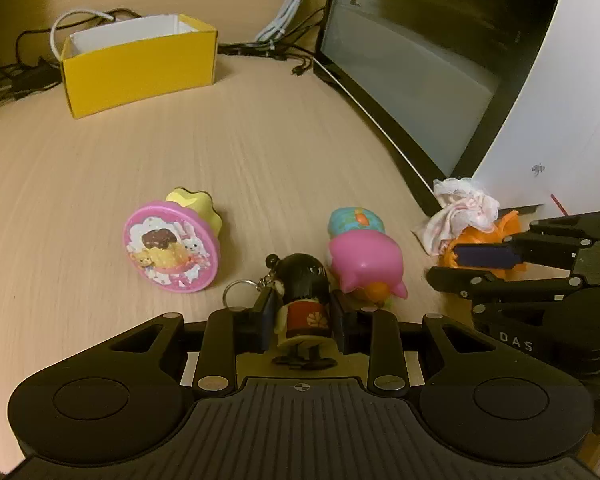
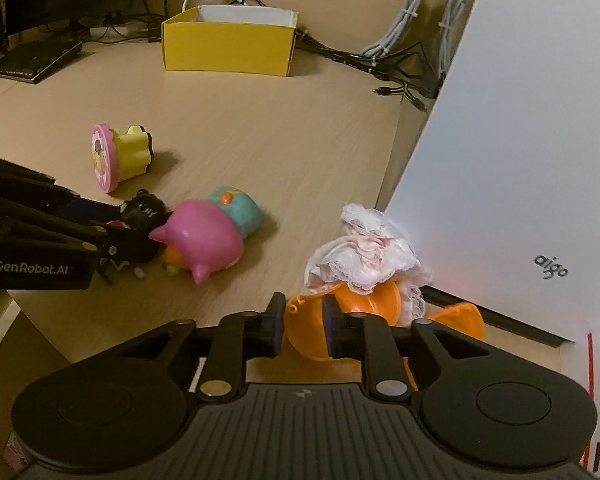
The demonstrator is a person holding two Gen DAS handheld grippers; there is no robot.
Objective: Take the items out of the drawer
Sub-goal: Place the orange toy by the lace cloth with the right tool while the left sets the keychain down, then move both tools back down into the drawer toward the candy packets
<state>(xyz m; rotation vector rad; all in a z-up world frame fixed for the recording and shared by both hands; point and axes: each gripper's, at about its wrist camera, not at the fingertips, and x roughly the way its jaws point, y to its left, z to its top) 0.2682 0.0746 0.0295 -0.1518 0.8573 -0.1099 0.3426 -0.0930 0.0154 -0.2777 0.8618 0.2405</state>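
A light wood-grain desk (image 1: 260, 140) carries everything in view. Along its right side stands a tall white case (image 2: 520, 140) with a small dark logo, and in the left wrist view a dark glossy panel (image 1: 420, 60) leans in front of it. At the far edge sits an open yellow cardboard box (image 1: 140, 68) with a white inside, with dark and white cables (image 1: 288, 8) bundled behind it.

Nearer, a pudding-shaped toy (image 1: 172, 244) lies on its side, its round pink face printed with a cake and rabbits. A pink and teal figure (image 1: 360, 256) lies on the desk just to the right of the left gripper's tip.

The left gripper (image 1: 302, 316) is clenched on a small black-haired doll keychain (image 1: 304, 300); both pads press its red body, its feet point back toward the camera, and its metal ring (image 1: 238, 294) hangs to the left.

The right gripper (image 2: 304, 328) has an orange toy (image 2: 308, 328) between its fingers, close to the white case. The pads appear to sit against the toy's sides, though the near edge is hidden behind the fingers, so a loose hold cannot be ruled out. A crumpled piece of white lace cloth with pink marks (image 2: 364, 256) rests on top of the orange toy.

No drawer shows in either view.
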